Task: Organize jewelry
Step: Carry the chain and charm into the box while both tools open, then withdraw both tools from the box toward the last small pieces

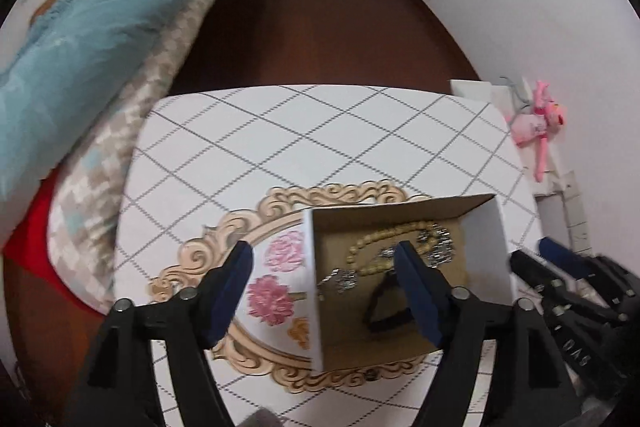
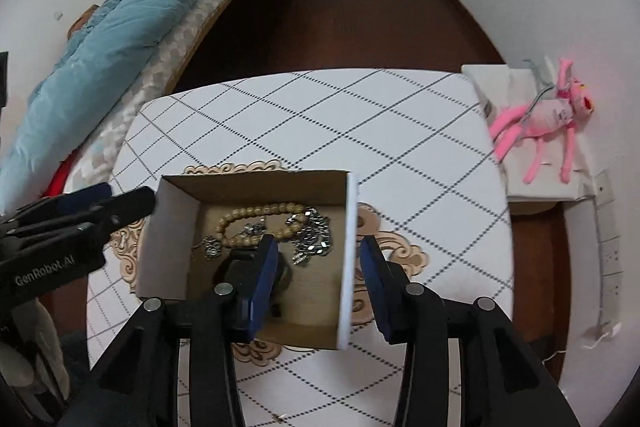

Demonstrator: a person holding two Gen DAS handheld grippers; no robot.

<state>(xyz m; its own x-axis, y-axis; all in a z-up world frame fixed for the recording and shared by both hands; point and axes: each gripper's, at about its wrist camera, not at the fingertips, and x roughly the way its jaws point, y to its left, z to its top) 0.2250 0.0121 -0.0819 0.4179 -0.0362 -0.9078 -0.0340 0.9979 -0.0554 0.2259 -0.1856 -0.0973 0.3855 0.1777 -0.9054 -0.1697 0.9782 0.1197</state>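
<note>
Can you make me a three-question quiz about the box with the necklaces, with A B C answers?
1. Where is the bead bracelet?
A. inside the box
B. on the bed
C. on the floor

2. What colour is the stuffed toy?
A. green
B. pink
C. yellow

3. How is the right gripper?
A. shut tight
B. open astride the box's wall
C. holding the toy

Answers: 1 A, the beads lie on the box's bottom. 2 B, it is pink all over. 3 B, one finger is inside the box and one outside.

Black item (image 2: 240, 269) in box (image 2: 172, 223) half hidden behind right hand-held gripper (image 2: 318, 281) finger.
</note>
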